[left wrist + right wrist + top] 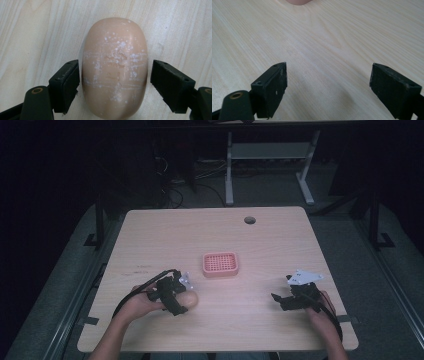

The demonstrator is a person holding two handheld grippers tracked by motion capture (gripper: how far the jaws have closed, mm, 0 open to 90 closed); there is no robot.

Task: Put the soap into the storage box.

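A peach oval soap bar (115,67), scuffed with white marks, lies flat on the light wooden table (260,245). My left gripper (115,83) is open and straddles the bar. Its left pad (68,85) is at the bar's side, and its right pad (170,85) stands a small gap off. In the high view the soap bar (191,299) sits at the front left with the left gripper (181,296) over it. A pink slotted soap dish (220,264) rests mid-table, apart from both. My right gripper (279,301) hangs open at the front right, with bare wood between the jaws of the right gripper (328,85).
A round cable hole (249,220) is near the table's far edge. A pink rounded edge (297,2) peeks in at the top of the right gripper view; I cannot tell what it is. Beyond the table stand a white desk frame (230,170) and cables on a dark floor.
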